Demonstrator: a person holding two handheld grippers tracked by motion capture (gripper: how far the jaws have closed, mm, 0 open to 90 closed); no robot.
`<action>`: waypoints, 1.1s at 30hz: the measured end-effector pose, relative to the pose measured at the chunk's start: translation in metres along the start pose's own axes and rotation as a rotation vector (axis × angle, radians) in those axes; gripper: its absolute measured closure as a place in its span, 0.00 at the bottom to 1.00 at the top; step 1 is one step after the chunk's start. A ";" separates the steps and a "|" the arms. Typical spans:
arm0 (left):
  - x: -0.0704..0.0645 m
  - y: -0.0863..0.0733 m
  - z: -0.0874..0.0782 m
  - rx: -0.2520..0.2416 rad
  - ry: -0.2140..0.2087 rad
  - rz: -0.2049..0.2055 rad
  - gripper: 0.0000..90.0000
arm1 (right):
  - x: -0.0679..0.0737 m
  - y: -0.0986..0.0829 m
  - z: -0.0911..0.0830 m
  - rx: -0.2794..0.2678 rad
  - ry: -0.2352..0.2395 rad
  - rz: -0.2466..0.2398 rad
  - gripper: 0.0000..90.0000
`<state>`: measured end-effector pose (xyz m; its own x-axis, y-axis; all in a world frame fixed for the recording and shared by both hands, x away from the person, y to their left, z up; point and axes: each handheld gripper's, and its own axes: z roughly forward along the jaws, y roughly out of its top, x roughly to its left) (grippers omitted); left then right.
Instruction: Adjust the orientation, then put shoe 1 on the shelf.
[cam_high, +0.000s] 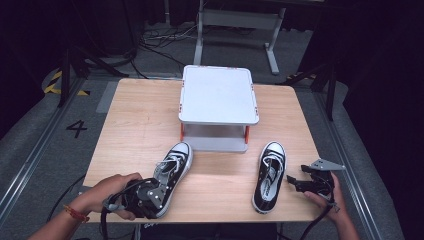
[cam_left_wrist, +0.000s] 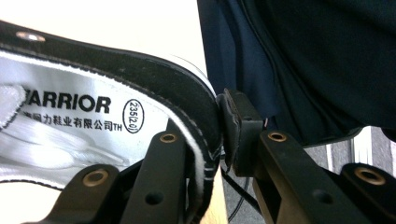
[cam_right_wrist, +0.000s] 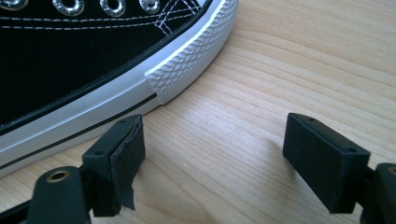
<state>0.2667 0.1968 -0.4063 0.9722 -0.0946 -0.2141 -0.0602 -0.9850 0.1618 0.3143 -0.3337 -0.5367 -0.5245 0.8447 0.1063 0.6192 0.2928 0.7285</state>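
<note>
Two black canvas sneakers on the wooden tabletop (cam_high: 135, 125), one gripped.
Left hand-held gripper (cam_left_wrist: 219, 135) pinches the heel collar of the left black canvas sneaker (cam_high: 172, 172); right hand-held gripper (cam_right_wrist: 212, 158) gapes beside the right sneaker (cam_high: 269, 175). Light, floppy canvas; the stiffer heel rim looks the best hold.

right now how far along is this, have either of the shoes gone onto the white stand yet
Not yet: the white stand carries nothing, and both shoes sit on the table. In hand: the left gripper is clamped on the left shoe at its heel collar. The right gripper is open beside the right shoe, gripping nothing. If the stand is the goal, both placements remain.
</note>
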 end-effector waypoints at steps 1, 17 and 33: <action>0.000 0.000 0.000 0.000 0.000 0.000 0.87 | 0.000 0.000 0.000 0.000 0.000 0.002 0.24; -0.003 -0.027 -0.031 -0.113 0.124 -0.224 0.86 | -0.001 0.001 0.001 0.001 0.008 -0.005 0.24; 0.047 -0.031 -0.085 -0.116 0.268 -0.262 0.85 | -0.001 0.001 0.001 0.001 0.009 -0.006 0.24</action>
<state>0.3331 0.2351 -0.3395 0.9768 0.2140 -0.0063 0.2089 -0.9464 0.2466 0.3157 -0.3340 -0.5367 -0.5333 0.8390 0.1083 0.6166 0.2978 0.7288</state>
